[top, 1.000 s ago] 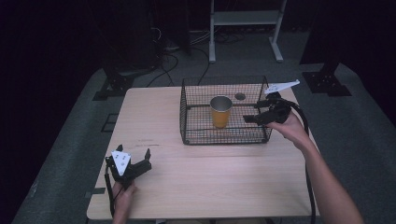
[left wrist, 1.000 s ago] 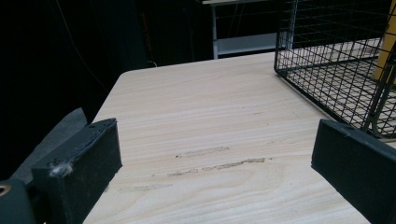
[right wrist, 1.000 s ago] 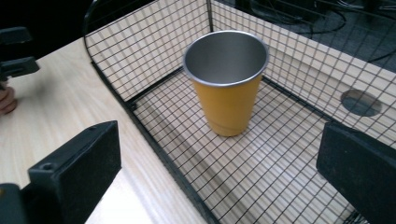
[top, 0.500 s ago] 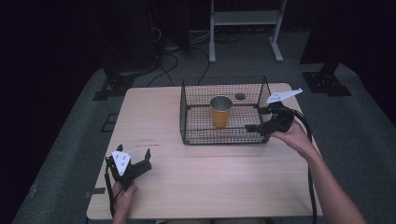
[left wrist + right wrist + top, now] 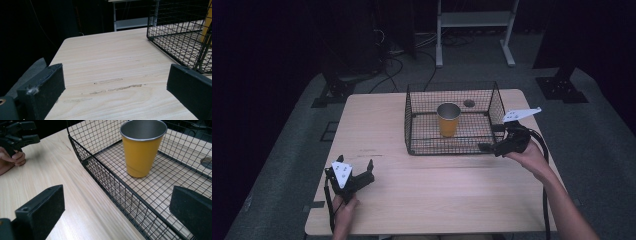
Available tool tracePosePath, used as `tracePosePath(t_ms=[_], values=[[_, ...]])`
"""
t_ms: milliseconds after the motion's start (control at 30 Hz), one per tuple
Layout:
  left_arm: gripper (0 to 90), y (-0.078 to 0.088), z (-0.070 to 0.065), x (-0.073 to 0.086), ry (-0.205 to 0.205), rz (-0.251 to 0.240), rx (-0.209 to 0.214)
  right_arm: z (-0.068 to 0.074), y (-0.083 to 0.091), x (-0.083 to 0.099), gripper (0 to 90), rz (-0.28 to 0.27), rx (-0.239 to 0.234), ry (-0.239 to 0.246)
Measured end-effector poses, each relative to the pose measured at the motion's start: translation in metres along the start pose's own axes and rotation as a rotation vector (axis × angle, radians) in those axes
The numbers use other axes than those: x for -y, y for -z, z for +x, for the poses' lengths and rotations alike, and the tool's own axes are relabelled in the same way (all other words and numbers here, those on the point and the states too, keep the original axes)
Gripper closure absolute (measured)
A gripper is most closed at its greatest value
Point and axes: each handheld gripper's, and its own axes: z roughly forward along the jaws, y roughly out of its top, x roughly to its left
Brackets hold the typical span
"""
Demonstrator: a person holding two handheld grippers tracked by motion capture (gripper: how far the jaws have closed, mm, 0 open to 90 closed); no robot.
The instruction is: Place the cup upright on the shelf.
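Yellow cup [image 5: 143,147] upright inside wire basket [image 5: 452,147], cropped in left gripper view; both grippers' fingers spread, empty.

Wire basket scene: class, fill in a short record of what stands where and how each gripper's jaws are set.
table: light wood table
basket: black wire basket, at the far middle of the table
cup: yellow cup, upright inside the basket
left gripper: left gripper, near left corner, open, nothing between its jaws
right gripper: right gripper, open, at the basket's near right corner
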Motion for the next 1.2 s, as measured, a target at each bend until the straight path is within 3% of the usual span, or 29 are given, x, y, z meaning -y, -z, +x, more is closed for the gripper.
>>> tracePosePath(t_ms=[633,1200], values=[[0.8,0.0,0.0,0.0,-0.009,0.002,0.003,0.016,0.008,0.038,0.0,-0.034,-0.006,0.011],[0.8,0.0,-0.001,0.0,-0.011,0.0,0.004,0.017,0.009,0.068,0.0,-0.026,0.014,-0.014]])
